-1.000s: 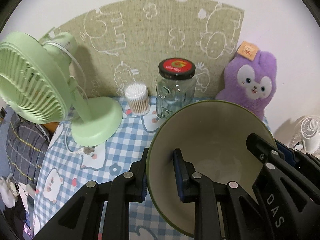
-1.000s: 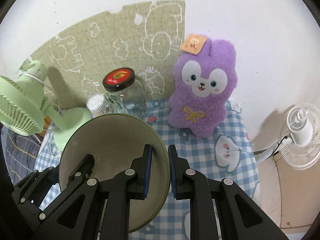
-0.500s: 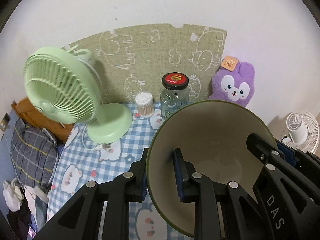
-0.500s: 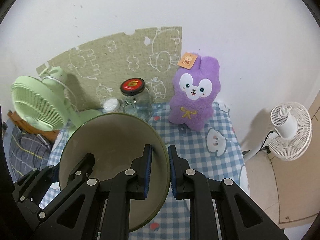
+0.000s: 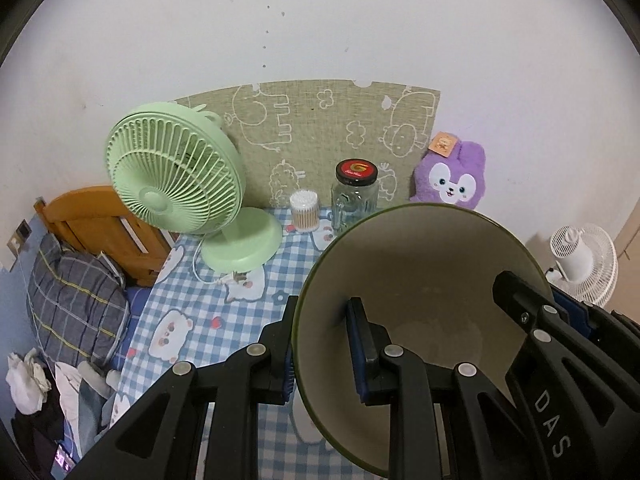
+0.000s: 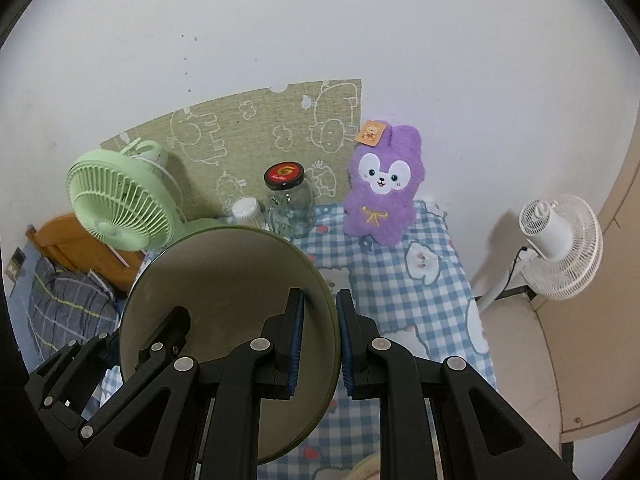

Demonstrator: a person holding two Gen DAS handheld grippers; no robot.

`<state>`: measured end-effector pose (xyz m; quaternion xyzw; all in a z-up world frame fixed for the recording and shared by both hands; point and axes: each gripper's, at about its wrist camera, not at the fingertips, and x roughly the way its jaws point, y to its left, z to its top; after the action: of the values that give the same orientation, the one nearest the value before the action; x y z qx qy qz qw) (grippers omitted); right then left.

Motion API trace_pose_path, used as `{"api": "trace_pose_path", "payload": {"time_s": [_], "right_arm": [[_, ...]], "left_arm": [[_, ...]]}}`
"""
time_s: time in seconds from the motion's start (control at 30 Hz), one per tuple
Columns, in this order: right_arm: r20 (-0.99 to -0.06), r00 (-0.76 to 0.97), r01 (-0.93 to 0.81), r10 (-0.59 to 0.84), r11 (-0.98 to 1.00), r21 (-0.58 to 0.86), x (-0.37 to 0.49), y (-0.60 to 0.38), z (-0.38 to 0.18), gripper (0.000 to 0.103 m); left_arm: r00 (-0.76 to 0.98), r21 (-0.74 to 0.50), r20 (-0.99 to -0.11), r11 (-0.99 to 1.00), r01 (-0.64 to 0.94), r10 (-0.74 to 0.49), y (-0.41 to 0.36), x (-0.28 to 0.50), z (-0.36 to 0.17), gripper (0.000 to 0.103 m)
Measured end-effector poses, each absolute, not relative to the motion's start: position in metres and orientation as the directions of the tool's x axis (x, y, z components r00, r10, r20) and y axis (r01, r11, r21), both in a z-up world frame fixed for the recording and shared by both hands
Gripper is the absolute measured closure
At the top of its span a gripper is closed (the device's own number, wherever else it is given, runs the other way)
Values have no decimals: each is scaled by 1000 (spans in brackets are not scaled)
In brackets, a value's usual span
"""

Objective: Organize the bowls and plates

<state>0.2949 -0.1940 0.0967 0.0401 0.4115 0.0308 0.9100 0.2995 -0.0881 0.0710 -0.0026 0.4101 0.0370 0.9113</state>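
A large bowl [image 5: 420, 264], beige inside with a dark green rim, hangs tilted above the checked tablecloth [image 5: 224, 312]. My left gripper [image 5: 320, 344] is shut on the bowl's left rim, one blue pad inside and one outside. My right gripper [image 6: 320, 340] is shut on the opposite rim of the same bowl [image 6: 224, 280], whose rim passes between its blue pads. Each view shows the other gripper's black frame at the far side of the bowl. The bowl's inside looks empty.
At the table's back stand a green desk fan [image 5: 176, 184], a cotton-swab pot [image 5: 305, 212], a glass jar with a red-black lid [image 5: 355, 196] and a purple plush rabbit [image 6: 380, 188]. A white floor fan [image 6: 560, 240] stands right; a bed with a plaid pillow [image 5: 72, 304] lies left.
Both grippers have risen and drawn back from the wall with the bowl held between them. The fan, jar and plush look smaller and farther, and more wall and tablecloth show.
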Motion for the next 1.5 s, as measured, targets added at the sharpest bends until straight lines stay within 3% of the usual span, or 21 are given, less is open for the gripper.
{"api": "trace_pose_path", "payload": {"time_s": [0.73,1.5], "right_arm": [[-760,648,8,48,997,70,175,-166,65,83],[-810,585,34,34,997,66,121,-152,2,83]], "left_arm": [[641,16,-767,1000,-20,25,-63,191,38,82],[583,14,-812,1000,1,10,-48,135,-22,82]]}}
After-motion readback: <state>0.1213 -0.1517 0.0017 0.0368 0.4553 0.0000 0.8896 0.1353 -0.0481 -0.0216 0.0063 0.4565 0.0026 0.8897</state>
